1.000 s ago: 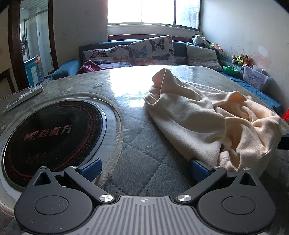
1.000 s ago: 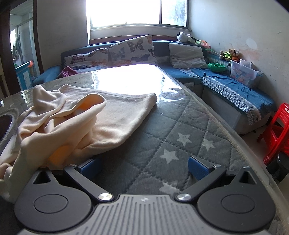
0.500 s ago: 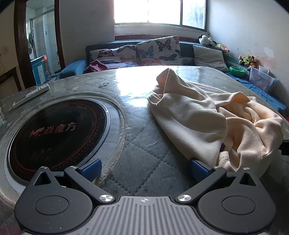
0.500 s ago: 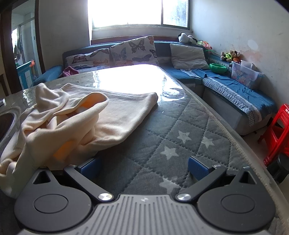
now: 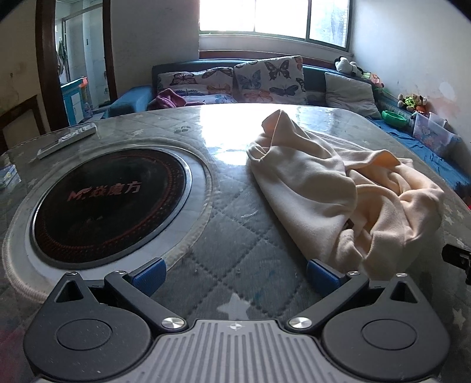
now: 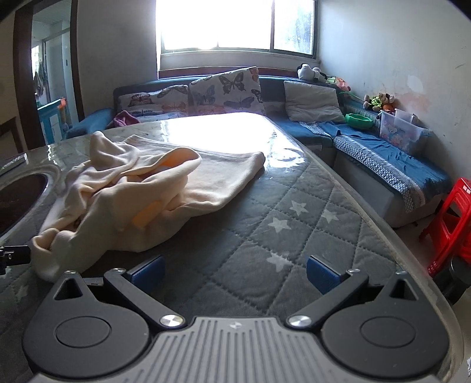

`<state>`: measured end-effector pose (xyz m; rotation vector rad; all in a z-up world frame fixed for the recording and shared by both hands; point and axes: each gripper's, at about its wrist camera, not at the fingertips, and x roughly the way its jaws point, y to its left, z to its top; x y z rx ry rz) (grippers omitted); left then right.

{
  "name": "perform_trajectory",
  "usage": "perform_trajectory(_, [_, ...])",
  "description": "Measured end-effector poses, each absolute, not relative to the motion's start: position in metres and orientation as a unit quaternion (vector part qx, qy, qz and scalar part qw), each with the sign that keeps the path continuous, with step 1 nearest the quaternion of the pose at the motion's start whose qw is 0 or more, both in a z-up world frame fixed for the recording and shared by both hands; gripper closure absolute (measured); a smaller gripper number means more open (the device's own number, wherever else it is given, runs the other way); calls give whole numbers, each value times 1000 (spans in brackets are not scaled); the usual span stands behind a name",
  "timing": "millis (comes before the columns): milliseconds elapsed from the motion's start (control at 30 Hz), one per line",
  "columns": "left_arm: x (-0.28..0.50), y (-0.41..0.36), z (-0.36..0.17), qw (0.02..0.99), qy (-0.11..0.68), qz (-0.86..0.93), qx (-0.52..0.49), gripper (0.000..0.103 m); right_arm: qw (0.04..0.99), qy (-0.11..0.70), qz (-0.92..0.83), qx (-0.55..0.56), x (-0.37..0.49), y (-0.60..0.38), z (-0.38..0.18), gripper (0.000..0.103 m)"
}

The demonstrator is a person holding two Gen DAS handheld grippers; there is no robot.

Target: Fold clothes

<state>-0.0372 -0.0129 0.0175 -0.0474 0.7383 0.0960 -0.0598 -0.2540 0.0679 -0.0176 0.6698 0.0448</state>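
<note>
Nothing is folded yet: the cream cloth (image 5: 338,200) lies bunched up in a heap near the front edge of the surface (image 6: 294,235). Left gripper (image 5: 235,272) and right gripper (image 6: 234,271) are both spread wide, holding nothing, so all the folding is left.

Bright window (image 6: 235,25) in the far wall; glare washes over the far part of the glossy quilted table cover (image 6: 294,224) (grey, white stars). Round black cooktop (image 5: 109,203) set into the table, left side. Blue corner sofa (image 6: 382,153) runs along the far and right walls, with butterfly-print cushions (image 5: 269,78) and one grey cushion (image 6: 313,101). White right wall (image 6: 397,44), paint patchy. Red plastic stool (image 6: 453,227) near right. Dark-framed doorway (image 5: 76,59) far left.
</note>
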Motion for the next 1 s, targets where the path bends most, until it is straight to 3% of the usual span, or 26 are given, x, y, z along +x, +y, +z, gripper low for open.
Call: perform_trajectory(1000, [-98, -36, 44, 944, 327, 43, -19, 0, 951, 307, 16, -14, -129, -235, 80, 0])
